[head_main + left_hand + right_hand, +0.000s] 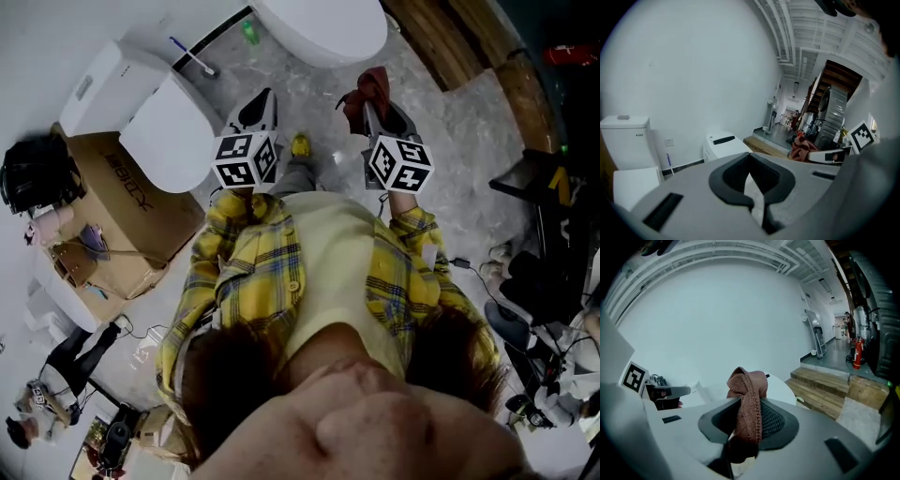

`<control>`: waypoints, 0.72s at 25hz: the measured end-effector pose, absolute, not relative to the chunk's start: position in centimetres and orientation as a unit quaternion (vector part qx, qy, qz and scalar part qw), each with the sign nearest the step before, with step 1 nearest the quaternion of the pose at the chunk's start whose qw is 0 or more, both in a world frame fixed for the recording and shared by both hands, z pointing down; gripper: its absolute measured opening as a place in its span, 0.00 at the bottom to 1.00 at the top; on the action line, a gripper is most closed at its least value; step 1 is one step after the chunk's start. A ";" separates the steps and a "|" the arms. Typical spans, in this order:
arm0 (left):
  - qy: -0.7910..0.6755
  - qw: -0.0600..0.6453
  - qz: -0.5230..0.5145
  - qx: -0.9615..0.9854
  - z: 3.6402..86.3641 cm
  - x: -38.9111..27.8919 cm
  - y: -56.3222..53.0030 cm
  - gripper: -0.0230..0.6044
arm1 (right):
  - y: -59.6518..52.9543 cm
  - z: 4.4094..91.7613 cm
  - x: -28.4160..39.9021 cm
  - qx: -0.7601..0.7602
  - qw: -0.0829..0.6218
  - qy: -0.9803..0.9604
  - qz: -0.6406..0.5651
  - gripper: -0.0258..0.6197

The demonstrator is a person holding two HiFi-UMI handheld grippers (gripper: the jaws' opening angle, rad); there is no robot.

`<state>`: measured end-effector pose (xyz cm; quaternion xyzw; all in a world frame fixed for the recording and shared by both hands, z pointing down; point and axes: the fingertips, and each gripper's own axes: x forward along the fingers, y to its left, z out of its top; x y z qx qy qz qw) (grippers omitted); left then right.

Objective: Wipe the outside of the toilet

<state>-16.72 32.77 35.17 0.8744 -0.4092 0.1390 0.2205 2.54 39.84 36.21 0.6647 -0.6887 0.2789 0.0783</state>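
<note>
Bare floor [317,98] open straight ahead, left toilet [159,117] crowding near left, far toilet [323,28] blocking ahead, toilet brush [192,58] between them, cardboard box [131,211] further left, wooden steps [469,52] bounding right.

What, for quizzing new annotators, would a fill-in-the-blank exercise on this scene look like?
The right hand-held gripper is shut on a reddish-brown ____.
The left hand-held gripper holds ____.
The toilet beside the ____ box has its lid down.
Missing: cloth; nothing; cardboard.
</note>
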 end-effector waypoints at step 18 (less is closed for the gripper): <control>-0.468 0.243 0.131 0.840 36.5 -20.3 19.3 0.04 | 20.1 36.8 -1.4 0.598 0.118 -0.747 0.266 0.23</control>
